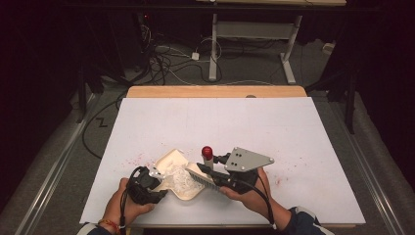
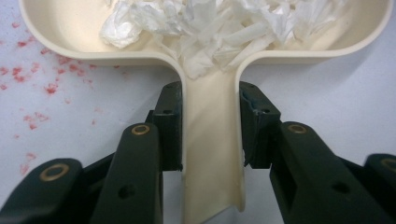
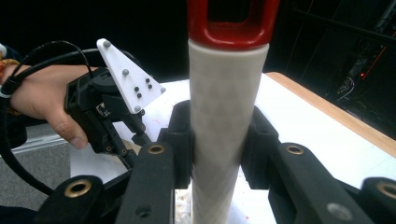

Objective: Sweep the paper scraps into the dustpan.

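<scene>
Two sets of jaws are clamped: the left gripper (image 2: 210, 135) squeezes the cream handle of a dustpan (image 2: 210, 154), the right gripper (image 3: 219, 144) grips a brush (image 3: 226, 121) by its white, red-capped handle. White paper scraps (image 2: 219, 28) fill the dustpan, which lies near the counter's (image 1: 293, 132) front edge, red flecks (image 2: 28, 74) scattered beside it

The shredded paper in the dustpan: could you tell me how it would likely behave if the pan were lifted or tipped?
The shredded paper looks thin and crumpled, so it is probably very light and floppy. It lies loose in the dustpan, so a tilt would likely slide it out. Some reaches the handle channel held by the left tool, so bits may spill there.
</scene>
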`<state>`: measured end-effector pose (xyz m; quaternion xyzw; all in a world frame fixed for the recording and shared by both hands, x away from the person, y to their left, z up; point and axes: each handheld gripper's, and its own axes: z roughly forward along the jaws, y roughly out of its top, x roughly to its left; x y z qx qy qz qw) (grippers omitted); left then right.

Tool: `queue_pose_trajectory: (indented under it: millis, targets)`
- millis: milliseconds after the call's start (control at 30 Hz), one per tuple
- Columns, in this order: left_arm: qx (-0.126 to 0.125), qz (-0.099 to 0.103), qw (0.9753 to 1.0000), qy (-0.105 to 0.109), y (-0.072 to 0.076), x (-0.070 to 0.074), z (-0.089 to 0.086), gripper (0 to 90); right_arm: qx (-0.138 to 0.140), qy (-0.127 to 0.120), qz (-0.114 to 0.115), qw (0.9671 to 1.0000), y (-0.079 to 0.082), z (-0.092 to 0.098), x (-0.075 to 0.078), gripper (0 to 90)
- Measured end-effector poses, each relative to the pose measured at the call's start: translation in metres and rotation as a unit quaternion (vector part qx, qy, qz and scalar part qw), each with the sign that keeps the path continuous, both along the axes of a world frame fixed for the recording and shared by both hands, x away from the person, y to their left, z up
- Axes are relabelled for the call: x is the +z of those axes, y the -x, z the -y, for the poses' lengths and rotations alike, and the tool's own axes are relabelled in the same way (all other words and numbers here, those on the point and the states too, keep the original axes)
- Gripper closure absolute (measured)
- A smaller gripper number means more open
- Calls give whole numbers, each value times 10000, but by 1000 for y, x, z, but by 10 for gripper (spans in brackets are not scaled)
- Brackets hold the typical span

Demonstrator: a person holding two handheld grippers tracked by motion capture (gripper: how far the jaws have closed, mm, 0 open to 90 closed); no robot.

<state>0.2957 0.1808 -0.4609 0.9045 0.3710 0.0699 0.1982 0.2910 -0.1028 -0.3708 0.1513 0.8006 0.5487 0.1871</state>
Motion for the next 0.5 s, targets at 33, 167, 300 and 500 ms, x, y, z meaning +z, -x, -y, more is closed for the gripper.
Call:
queue_pose_trajectory:
  millis: [33,167,300,500]
  targets:
    - [1,0,10000,-2,0,0,0,634,-14,-20,0,10000,1,2,1,704]
    - [1,-5,10000,4,0,0,0,634,-200,-150,-13,9997,-3,13,6,704]
    - [-3,-4,10000,-6,0,0,0,634,-244,-339,-104,9991,-8,22,10,704]
    - [20,-14,10000,-8,-1,0,-2,634,-266,-409,-73,9988,-10,27,15,704]
